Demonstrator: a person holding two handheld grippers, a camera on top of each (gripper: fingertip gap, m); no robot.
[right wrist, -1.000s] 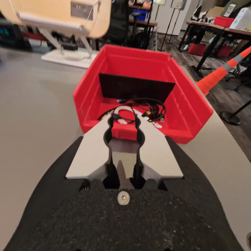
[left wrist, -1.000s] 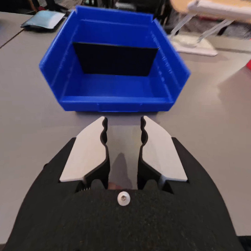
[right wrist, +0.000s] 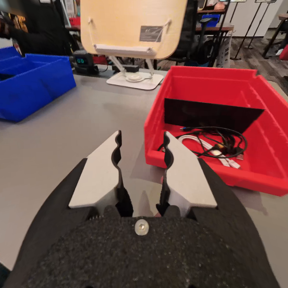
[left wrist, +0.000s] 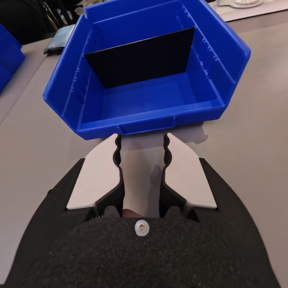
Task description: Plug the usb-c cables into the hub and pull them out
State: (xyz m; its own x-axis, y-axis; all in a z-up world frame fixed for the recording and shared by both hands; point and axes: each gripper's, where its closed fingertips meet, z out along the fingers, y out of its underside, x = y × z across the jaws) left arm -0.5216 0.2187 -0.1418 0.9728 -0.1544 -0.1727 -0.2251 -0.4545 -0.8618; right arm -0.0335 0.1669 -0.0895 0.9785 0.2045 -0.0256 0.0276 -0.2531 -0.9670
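Cables (right wrist: 218,145) lie in a loose tangle on the floor of the red bin (right wrist: 194,171), in the near compartment in front of its black divider (right wrist: 210,115); we see black leads looped over a white one, with several plug ends poking out. We cannot pick out a hub among them. Our right claw (right wrist: 142,137) hovers over the grey table (right wrist: 78,124) just left of the red bin, its jaws well apart and gripping nothing. Our left claw (left wrist: 141,137) sits just before the front lip of the blue bin (left wrist: 148,126), likewise spread wide and empty; the compartment facing it shows nothing inside, and what lies behind its own black divider (left wrist: 140,62) is hidden.

We judge these cables light, limp and prone to dragging their neighbours along when one is lifted. The rigid plug housing near an end looks like the best place to pinch, since the cord itself would flop and slip, and the plug must be held straight for insertion.
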